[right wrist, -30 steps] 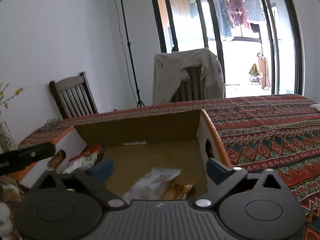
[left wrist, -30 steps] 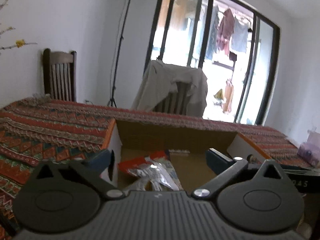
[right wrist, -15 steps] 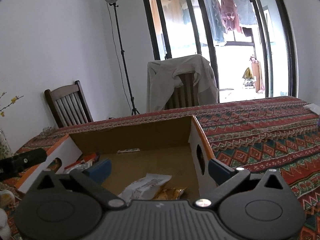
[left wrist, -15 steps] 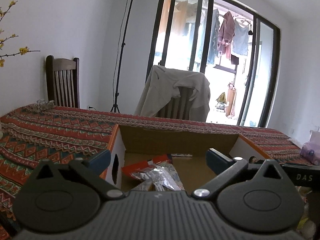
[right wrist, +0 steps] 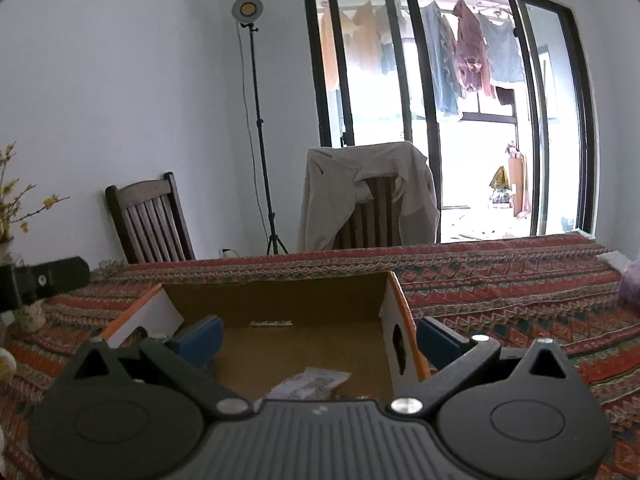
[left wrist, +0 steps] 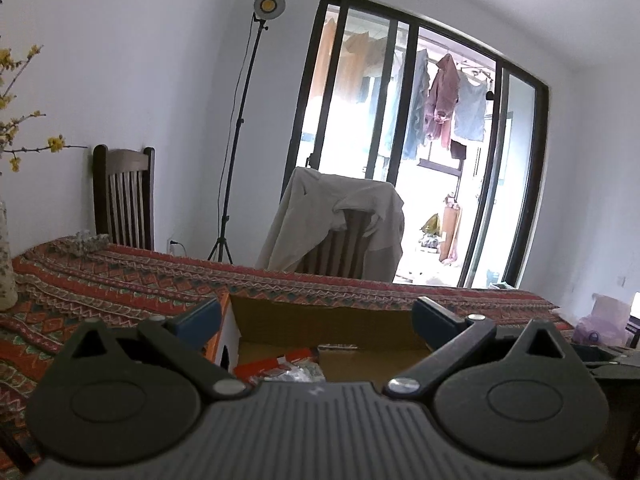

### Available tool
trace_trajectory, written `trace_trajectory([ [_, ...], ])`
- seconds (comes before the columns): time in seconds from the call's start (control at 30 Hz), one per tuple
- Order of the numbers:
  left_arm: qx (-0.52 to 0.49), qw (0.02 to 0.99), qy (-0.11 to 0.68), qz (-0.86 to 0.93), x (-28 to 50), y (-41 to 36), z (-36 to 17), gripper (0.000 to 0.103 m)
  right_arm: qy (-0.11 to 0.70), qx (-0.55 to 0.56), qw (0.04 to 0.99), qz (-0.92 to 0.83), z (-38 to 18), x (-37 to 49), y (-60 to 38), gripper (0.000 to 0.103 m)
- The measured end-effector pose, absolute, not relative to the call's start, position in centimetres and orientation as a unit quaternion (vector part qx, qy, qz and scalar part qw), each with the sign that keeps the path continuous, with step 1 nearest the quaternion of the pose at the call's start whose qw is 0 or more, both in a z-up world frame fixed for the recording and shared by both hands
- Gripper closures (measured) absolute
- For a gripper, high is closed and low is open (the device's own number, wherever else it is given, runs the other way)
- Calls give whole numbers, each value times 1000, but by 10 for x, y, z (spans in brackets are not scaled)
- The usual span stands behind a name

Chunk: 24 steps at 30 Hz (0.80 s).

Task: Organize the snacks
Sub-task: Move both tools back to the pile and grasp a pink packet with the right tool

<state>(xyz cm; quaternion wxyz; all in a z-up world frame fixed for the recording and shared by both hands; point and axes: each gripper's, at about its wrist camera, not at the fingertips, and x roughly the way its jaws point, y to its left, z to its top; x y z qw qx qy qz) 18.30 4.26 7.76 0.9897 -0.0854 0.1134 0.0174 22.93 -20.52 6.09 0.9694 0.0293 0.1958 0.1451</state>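
While both tools hang above the box with nothing in them, the scene reads as follows.

Left tool: left tool [left wrist: 316, 316] has its blue pads spread wide, nothing between them; it looks over the near edge of the cardboard box [left wrist: 328, 322].
Right tool: right tool [right wrist: 318, 338] is also spread wide and empty, looking into the same cardboard box [right wrist: 276, 300] from its right end.
Box: open-topped, orange-and-white outside, sits on the tabletop [right wrist: 500, 280] under a patterned red cloth.
Snacks, left view: red packet [left wrist: 272, 366] and a clear crinkly packet [left wrist: 300, 374] lie on the box floor toward its left end, touching each other, partly hidden behind the tool body.
Snacks, right view: pale wrapper [right wrist: 310, 384] lies on the box floor near the right wall; something golden just beside it is mostly hidden.
Loose snacks outside the box: none clearly visible; the near tabletop is hidden by the tool bodies.
Step, as judged: between placements, or at the end, with both tools empty and pointing more at the room than at the work.
Next move, as judged: tilt a tool down to find any snack left on the tabletop, then close on it; if none is left, the job looks done.
Background: two chairs, one with a jacket [right wrist: 368, 196] draped over it, and a lamp stand.
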Motion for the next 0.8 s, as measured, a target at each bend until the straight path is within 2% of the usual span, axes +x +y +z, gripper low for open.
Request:
trace_trajectory([
  [0.6,-77,976,201,24,110,56,34,0,291,-54,945,141,14,147,-224,0],
  [0.7,-77,972,219,35,95,60,22,0,308,-63,938,147,3,137,-222,3],
  [0.8,-89,967,233,42,84,64,12,0,330,-60,931,143,-8,135,-220,12],
])
